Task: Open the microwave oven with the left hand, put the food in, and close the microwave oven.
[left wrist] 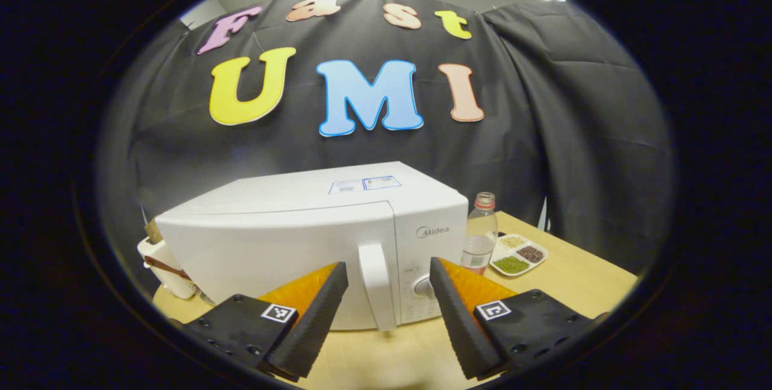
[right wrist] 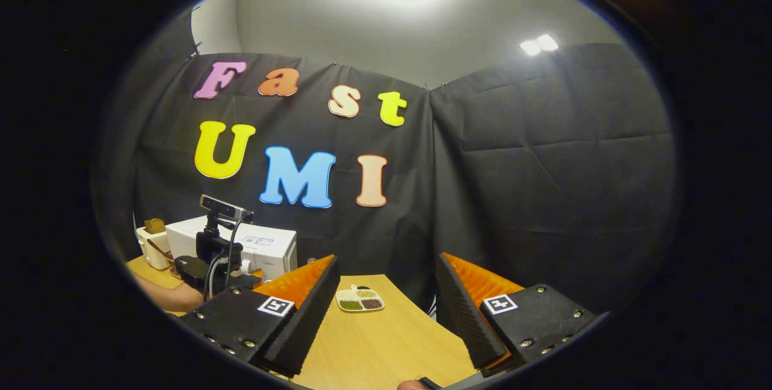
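Fingers (left wrist: 313, 311) of the left gripper (left wrist: 389, 317), spread, flank the shut microwave's handle (left wrist: 375, 284); a skewed pinch might slip off.

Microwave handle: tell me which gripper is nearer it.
Left. The left gripper faces the microwave handle closely, fingers open either side; the right gripper hangs far off over the table.

The white microwave (left wrist: 313, 239) bears the brand "Midea" on its control panel.
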{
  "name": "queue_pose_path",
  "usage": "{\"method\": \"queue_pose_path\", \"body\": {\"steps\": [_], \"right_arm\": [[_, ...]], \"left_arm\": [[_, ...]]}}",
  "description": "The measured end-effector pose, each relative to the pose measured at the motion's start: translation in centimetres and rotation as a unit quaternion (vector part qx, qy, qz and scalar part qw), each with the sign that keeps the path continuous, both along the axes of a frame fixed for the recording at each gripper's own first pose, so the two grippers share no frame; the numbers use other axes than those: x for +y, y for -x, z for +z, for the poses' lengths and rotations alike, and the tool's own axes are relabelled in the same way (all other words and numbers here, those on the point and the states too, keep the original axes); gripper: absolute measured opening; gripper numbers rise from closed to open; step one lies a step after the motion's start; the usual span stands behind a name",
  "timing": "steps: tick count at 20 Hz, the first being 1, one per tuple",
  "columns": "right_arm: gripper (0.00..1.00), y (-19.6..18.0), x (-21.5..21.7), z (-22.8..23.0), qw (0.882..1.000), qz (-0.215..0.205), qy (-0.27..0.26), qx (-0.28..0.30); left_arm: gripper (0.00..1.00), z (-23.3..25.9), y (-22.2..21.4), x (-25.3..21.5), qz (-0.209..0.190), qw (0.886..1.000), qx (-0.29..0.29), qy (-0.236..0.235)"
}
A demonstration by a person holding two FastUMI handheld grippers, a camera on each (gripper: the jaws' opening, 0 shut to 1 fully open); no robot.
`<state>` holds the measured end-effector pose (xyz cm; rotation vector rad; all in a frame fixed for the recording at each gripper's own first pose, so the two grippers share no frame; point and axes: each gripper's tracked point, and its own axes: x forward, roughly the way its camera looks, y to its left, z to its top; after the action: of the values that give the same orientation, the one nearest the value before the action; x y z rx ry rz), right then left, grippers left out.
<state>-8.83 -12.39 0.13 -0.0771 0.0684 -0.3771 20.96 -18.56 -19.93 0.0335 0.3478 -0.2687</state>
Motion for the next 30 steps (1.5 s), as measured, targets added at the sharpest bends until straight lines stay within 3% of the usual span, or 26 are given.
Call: {"method": "queue_pose_path", "body": {"steps": [1, 4, 5, 6, 9, 13, 16, 21, 23, 30], "right_arm": [[0.98, 0.1, -0.1, 0.1, 1.000, 0.000, 0.000, 0.000], [0.98, 0.4, -0.3, 0.1, 1.000, 0.003, 0.003, 0.000], [0.98, 0.4, -0.4, 0.0, 1.000, 0.004, 0.004, 0.000], [0.98, 0.5, -0.5, -0.1, 1.000, 0.005, 0.006, 0.002], [0.98, 0.8, -0.8, 0.0, 1.000, 0.008, 0.009, 0.004], [0.98, 1.0, -1.3, -0.1, 1.000, 0.011, 0.010, 0.003], [0.98, 0.8, -1.3, -0.3, 1.000, 0.021, 0.003, 0.002], [0.98, -0.2, -1.3, -0.5, 0.999, 0.041, 0.000, 0.000], [0.98, -0.9, -1.3, -0.6, 0.999, 0.049, -0.001, -0.001], [0.98, -5.0, 1.4, -2.5, 0.992, 0.125, -0.027, 0.009]], "left_arm": [[0.91, -0.9, -0.2, -0.2, 0.004, 1.000, 0.010, -0.006], [0.68, -2.4, -0.7, -0.3, 0.010, 0.999, 0.029, -0.018], [0.71, -2.7, -0.9, -0.2, 0.016, 0.999, 0.031, -0.020], [0.65, -3.1, -1.1, 0.2, 0.025, 0.999, 0.034, -0.027], [0.40, -3.6, -1.3, 0.7, 0.039, 0.998, 0.047, -0.015], [0.35, -3.6, -1.3, 0.7, 0.041, 0.998, 0.054, -0.016], [0.21, -3.5, -1.2, 0.9, 0.042, 0.997, 0.061, -0.017], [0.09, -3.5, -0.8, 1.1, 0.042, 0.997, 0.072, -0.005], [0.08, -3.5, 1.8, 1.7, 0.052, 0.995, 0.080, 0.004], [0.09, -2.5, 9.4, 5.3, 0.019, 0.996, 0.083, 0.026]]}}
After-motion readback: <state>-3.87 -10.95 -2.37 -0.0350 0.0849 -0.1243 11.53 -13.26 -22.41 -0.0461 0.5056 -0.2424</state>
